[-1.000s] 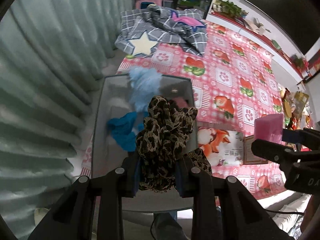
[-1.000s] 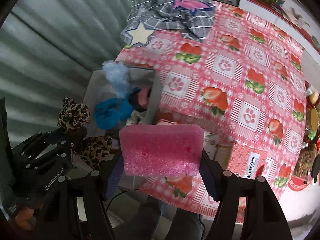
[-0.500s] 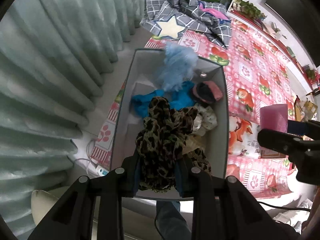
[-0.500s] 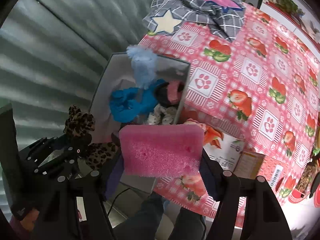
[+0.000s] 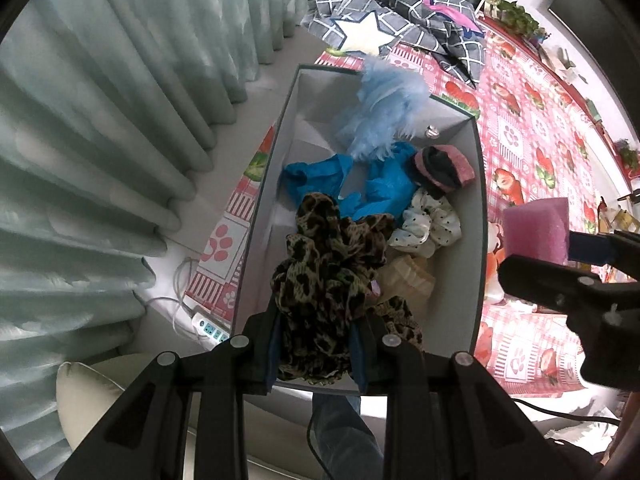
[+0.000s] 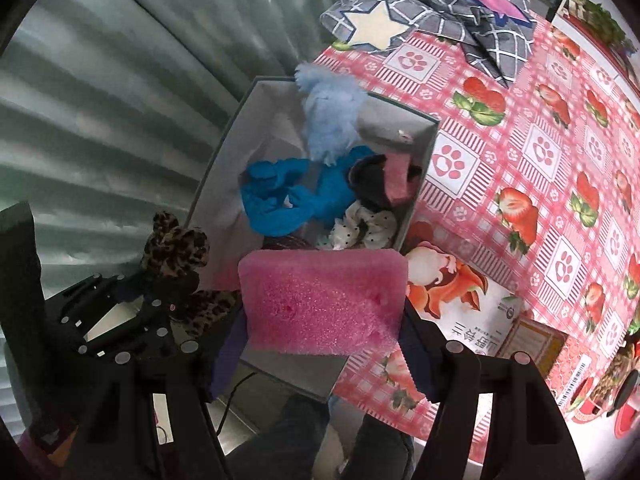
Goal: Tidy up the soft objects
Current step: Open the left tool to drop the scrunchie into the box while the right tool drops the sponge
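Observation:
My left gripper (image 5: 316, 344) is shut on a leopard-print scrunchie (image 5: 328, 272) and holds it over the near end of an open grey box (image 5: 478, 216). The box holds a light blue fluffy item (image 5: 384, 112), blue cloth (image 5: 320, 180), a pink-and-black piece (image 5: 444, 166) and a white dotted scrunchie (image 5: 428, 224). My right gripper (image 6: 324, 340) is shut on a pink sponge (image 6: 320, 300), just right of the box's near corner. The sponge also shows in the left wrist view (image 5: 536, 232). The left gripper with the scrunchie (image 6: 176, 246) shows at left in the right wrist view.
The box stands at the left edge of a table with a pink strawberry-and-paw cloth (image 6: 560, 152). A grey checked blanket with a star (image 5: 384, 20) lies at the far end. Curtains (image 5: 100, 120) hang at left. A printed packet (image 6: 468, 300) lies right of the box. A power strip (image 5: 206, 326) lies below.
Both grippers have moved forward and over the box, so its inside now shows from above. The scrunchie and the sponge stay held as before.

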The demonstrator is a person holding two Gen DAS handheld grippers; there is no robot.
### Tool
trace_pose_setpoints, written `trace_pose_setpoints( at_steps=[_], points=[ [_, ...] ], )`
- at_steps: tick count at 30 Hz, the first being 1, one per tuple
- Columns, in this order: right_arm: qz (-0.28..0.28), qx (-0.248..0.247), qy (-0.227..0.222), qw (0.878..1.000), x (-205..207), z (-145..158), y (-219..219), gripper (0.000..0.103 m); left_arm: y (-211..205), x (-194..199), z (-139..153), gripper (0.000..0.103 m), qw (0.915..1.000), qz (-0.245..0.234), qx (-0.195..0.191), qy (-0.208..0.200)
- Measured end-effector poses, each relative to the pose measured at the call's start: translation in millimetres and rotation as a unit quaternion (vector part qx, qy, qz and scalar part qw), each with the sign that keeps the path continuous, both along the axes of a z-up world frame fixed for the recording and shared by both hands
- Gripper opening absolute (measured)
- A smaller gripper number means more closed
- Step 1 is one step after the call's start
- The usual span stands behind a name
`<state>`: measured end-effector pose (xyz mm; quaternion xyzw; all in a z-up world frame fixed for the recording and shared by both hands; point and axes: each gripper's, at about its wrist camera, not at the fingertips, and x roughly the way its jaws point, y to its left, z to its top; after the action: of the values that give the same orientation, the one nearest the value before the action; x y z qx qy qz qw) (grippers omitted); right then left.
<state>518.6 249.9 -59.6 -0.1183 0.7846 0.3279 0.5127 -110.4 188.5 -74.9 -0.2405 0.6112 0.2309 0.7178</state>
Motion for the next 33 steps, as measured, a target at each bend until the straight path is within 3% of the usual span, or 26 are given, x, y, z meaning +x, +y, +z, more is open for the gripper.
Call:
trace_pose_setpoints(
  at_steps=[13,16,17,18,19,22,28,32,33],
  points=[
    [0.015,0.008,0.01,1.0,-5.6,-6.9,10.6,0.071,-4.1,2.8,-10.6,0.034,0.9999,-0.01,-0.009,0.01],
    [0.02,0.009,0.009,1.0,-6.1,-7.0,13.0,0.073,-7.1,3.2,-4.5,0.067,1.0,-0.008,0.001,-0.004],
    [0.02,0.009,0.01,1.0,-6.4,-7.0,13.5,0.078,-8.3,2.8,-1.4,0.079,0.9999,-0.008,0.01,-0.009],
    [0.019,0.01,0.01,1.0,-6.5,-6.2,13.1,0.094,-9.5,3.2,1.4,0.081,0.9998,-0.011,0.014,-0.012],
    [0.017,0.011,0.008,1.0,-6.1,-5.3,12.2,0.102,-10.3,4.2,2.0,0.081,0.9997,-0.016,0.014,-0.011],
    [0.009,0.011,0.006,1.0,-3.1,-3.9,9.4,0.102,-11.1,8.1,0.6,0.082,0.9997,-0.02,0.015,0.004],
    [0.002,0.008,-0.009,1.0,-0.1,2.2,0.9,0.102,-12.3,7.7,17.1,0.082,0.9987,-0.012,0.045,-0.021],
    [-0.002,-0.009,-0.024,1.0,4.3,6.8,-4.8,0.102,-12.0,10.6,16.2,0.082,0.9992,-0.025,-0.001,-0.031],
    [-0.001,-0.011,-0.029,1.0,5.2,9.2,-6.0,0.102,-13.7,11.4,16.4,0.086,0.9991,-0.031,-0.005,-0.03]
  ],
)
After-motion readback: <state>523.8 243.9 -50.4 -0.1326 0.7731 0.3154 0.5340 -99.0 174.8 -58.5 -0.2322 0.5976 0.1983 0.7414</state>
